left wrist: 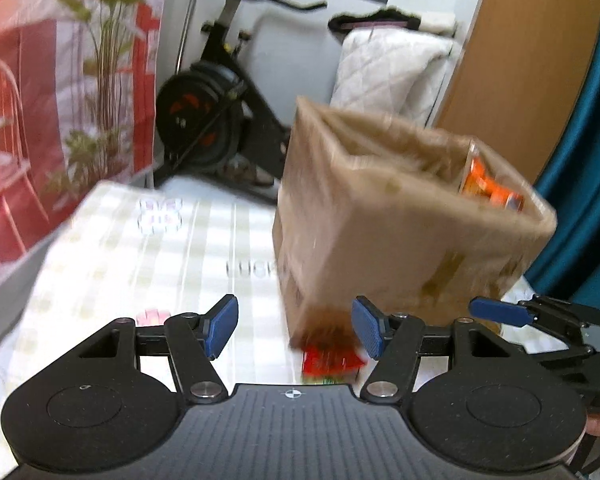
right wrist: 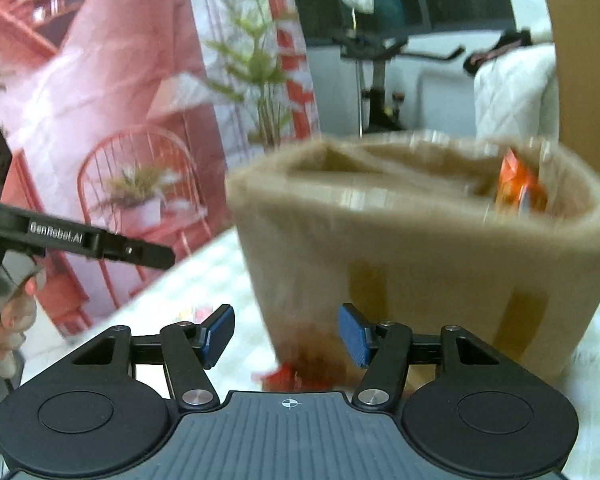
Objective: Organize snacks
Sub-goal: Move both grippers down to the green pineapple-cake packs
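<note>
An open brown cardboard box (left wrist: 400, 224) stands on the checked tablecloth (left wrist: 140, 256), blurred by motion. An orange snack bag (left wrist: 492, 190) sticks up inside its right end; it also shows in the right wrist view (right wrist: 520, 188) inside the box (right wrist: 420, 256). A red snack packet (left wrist: 330, 362) lies on the table at the box's near corner, seen in the right wrist view too (right wrist: 288, 374). My left gripper (left wrist: 296, 330) is open and empty just above the red packet. My right gripper (right wrist: 286, 336) is open and empty, close to the box front.
An exercise bike (left wrist: 220, 120) stands beyond the table's far edge. A red and white printed backdrop (left wrist: 60, 100) hangs on the left. A quilted white cushion (left wrist: 392, 68) and a wooden panel (left wrist: 520, 80) are behind the box. Small pink items (left wrist: 160, 212) lie far on the table.
</note>
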`<action>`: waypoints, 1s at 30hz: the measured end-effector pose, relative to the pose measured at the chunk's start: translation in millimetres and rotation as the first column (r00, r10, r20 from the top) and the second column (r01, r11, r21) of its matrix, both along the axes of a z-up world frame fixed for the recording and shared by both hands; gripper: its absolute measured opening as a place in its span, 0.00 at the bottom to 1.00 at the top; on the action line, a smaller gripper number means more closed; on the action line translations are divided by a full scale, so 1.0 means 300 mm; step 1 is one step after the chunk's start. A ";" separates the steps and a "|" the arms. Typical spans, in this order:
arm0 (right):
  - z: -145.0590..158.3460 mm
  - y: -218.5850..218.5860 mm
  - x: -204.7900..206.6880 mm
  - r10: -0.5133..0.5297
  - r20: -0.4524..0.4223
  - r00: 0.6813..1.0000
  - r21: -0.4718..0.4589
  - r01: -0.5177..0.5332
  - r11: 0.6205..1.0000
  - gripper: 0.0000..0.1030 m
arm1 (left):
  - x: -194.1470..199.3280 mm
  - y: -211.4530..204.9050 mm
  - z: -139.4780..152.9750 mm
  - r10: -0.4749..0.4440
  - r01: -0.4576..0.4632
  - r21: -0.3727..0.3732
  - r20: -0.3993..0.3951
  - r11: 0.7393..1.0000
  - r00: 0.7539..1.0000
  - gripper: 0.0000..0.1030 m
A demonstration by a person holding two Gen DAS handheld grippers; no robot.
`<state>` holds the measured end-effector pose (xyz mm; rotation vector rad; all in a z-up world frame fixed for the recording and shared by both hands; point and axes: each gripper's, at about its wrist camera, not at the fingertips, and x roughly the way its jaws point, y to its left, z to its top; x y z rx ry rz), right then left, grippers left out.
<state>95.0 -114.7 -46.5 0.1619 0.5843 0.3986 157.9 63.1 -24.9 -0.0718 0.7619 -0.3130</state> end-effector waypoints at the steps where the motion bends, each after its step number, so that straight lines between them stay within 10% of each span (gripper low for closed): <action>1: -0.027 0.010 0.000 0.003 -0.024 1.000 -0.001 -0.003 1.000 0.53 | 0.003 0.000 -0.025 -0.004 0.004 0.001 -0.015 1.000 1.000 0.62; 16: -0.318 0.234 0.183 0.050 -0.299 0.953 -0.100 -0.084 0.991 0.62 | 0.043 0.028 -0.208 0.027 -0.031 -0.029 -0.107 0.999 0.994 0.62; 30: -0.357 0.254 0.076 0.138 -0.234 0.962 -0.238 -0.195 0.952 0.43 | 0.060 0.009 -0.280 0.008 -0.013 -0.027 -0.156 1.000 0.988 0.62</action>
